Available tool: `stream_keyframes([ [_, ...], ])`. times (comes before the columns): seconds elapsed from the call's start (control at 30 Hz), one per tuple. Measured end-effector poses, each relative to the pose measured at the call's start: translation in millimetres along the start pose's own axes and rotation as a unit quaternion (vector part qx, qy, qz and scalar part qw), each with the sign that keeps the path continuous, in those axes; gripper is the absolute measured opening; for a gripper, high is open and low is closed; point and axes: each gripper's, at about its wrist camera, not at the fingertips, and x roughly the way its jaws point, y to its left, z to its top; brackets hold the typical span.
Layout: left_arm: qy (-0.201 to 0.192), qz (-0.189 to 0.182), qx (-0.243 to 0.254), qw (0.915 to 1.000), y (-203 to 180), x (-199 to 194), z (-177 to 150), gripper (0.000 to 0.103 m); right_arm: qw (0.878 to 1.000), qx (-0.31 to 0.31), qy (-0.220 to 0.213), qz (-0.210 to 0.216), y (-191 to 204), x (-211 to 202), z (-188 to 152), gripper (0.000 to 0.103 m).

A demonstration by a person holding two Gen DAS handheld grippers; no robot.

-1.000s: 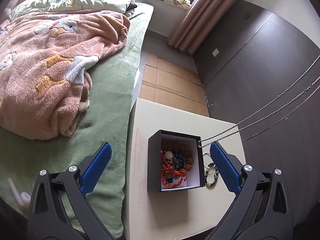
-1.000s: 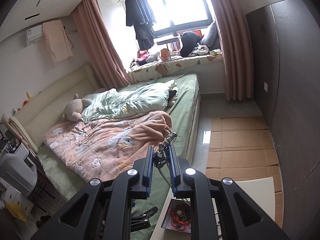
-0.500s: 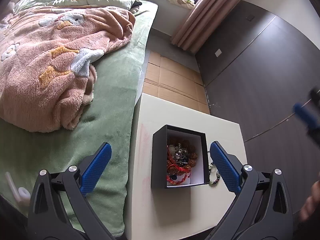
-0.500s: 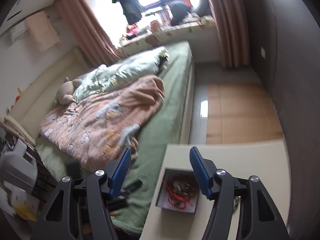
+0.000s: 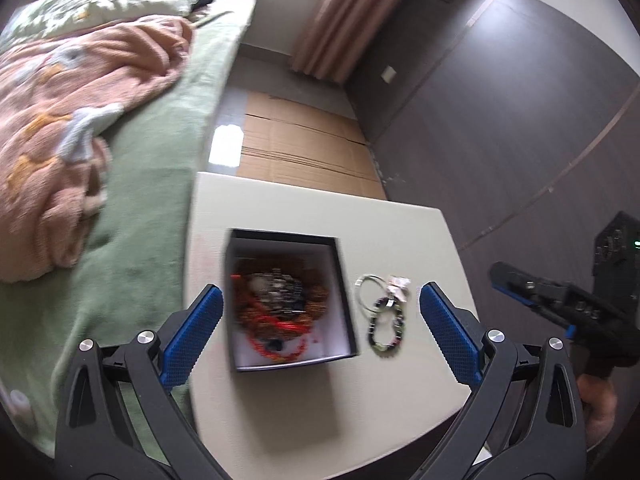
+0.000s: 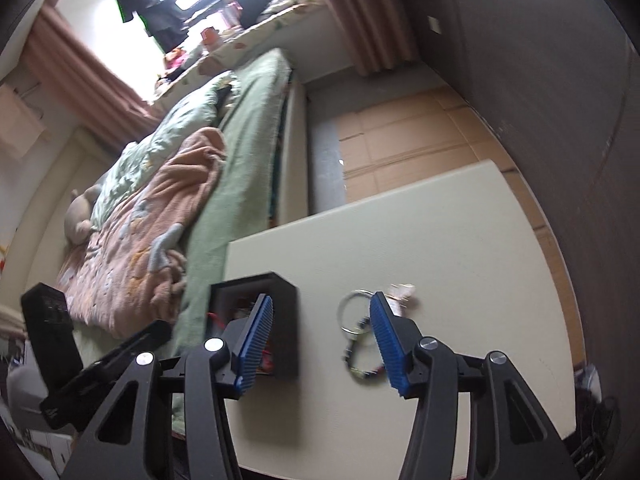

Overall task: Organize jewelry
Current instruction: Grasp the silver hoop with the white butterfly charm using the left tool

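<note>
Here, in the left wrist view, your left hand-held gripper [image 5: 320, 330] has its blue pads spread wide apart with nothing clamped. Between them and below lies the black box [image 5: 289, 300] on the cream table [image 5: 400, 232], filled with a blurred tangle of red and dark beaded jewelry [image 5: 276, 312]. Just right of the box, on the table, lie a thin silver ring [image 5: 372, 298], a small pale tag [image 5: 398, 283] and a dark beaded bracelet [image 5: 386, 330], touching one another. Your right hand-held gripper [image 5: 516, 286] enters at the right edge.

In the right wrist view, your right hand-held gripper [image 6: 320, 342] has its jaws closing, about half apart, with no item pressed between the pads. The black box [image 6: 286, 316] sits behind the left pad; the silver ring [image 6: 354, 312] and beaded bracelet [image 6: 362, 364] lie just beside the right pad, which hides part of them. The bed [image 6: 236, 184] borders the table [image 6: 440, 240] on the left.
</note>
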Motion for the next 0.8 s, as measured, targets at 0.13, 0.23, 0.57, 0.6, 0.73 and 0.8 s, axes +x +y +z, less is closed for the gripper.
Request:
stream_keyframes([
  [0.13, 0.022, -0.010, 0.027, 0.9994, -28, 17, 1, 0.080, 1.000, 0.028, 0.003, -0.010, -33, 3, -6, 0.043],
  [0.23, 0.037, -0.012, 0.046, 0.9982, -46, 30, 2, 0.068, 0.999, 0.046, 0.007, -0.012, -50, 8, -8, 0.040],
  [0.57, 0.107, -0.014, 0.087, 0.9903, -90, 84, 2, 0.035, 0.996, 0.091, 0.021, -0.015, -92, 25, -18, 0.038],
  [0.6, 0.115, -0.014, 0.088, 0.9893, -93, 92, 2, 0.033, 0.995, 0.095, 0.022, -0.014, -96, 27, -19, 0.037],
  [0.73, 0.143, -0.003, 0.093, 0.9854, -101, 119, -1, 0.027, 0.994, 0.108, 0.024, -0.015, -109, 29, -22, 0.037],
  [0.8, 0.152, 0.001, 0.096, 0.9837, -105, 130, -2, 0.027, 0.993, 0.113, 0.025, -0.016, -114, 30, -23, 0.037],
])
